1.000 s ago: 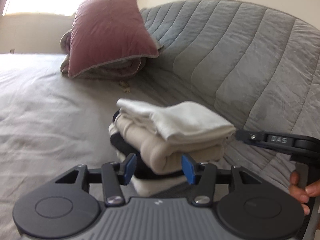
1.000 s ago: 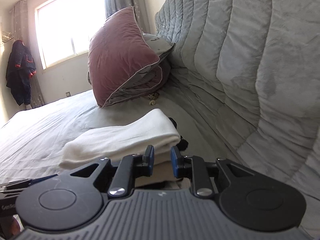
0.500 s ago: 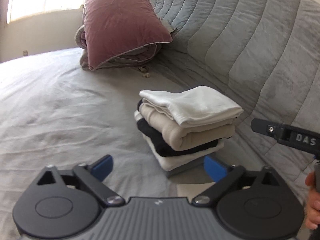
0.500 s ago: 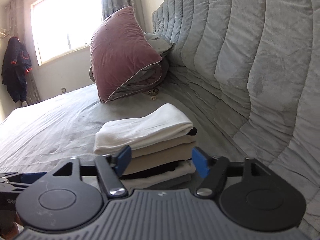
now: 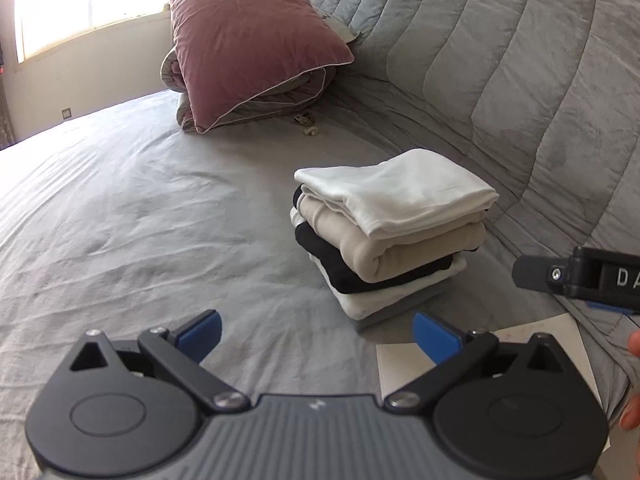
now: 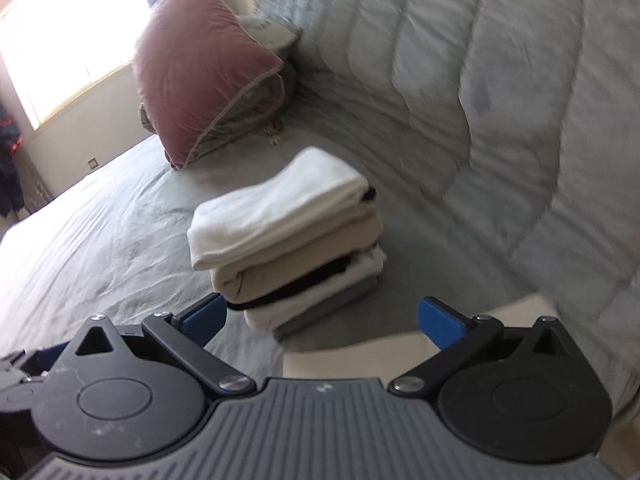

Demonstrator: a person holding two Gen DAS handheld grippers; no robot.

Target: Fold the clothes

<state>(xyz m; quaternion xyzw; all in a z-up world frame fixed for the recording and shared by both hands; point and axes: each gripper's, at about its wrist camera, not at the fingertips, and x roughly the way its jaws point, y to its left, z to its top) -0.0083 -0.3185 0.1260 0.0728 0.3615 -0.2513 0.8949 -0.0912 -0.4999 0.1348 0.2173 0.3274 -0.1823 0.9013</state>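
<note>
I read this as the tail end of a fold. The stack of folded clothes (image 5: pixel 390 236) sits on the grey bed sheet (image 5: pixel 140 216), close to the quilted grey headboard (image 5: pixel 500 60) on the right and nearer to me than the pink pillow (image 5: pixel 248 40) at the far end. A white garment (image 5: pixel 400 192) lies on top, then a beige one (image 5: pixel 384 248), a black one, another white one and something grey at the bottom. Every layer looks squared off and none hangs loose.

My left gripper (image 5: pixel 316 334) stands spread wide with nothing between its blue pads, short of the stack and not touching it. The right gripper (image 6: pixel 340 318) is the same — pads well apart, the stack's near corner just beyond them, no cloth pinched. Both sets of jaws have just been opening.

So the stacking seems done. What is left I cannot judge, since no unfolded garment shows in either view.

The left view alone shows the other tool's black arm at the right edge with fingertips (image 5: pixel 632 416) beside it, and sharply a white sheet of paper (image 5: pixel 520 354) lying flat near the stack. The right view, blurred, adds a dark garment (image 6: pixel 8 168) hanging at the far left by the window (image 6: pixel 60 40) — and the stack's folded side.
</note>
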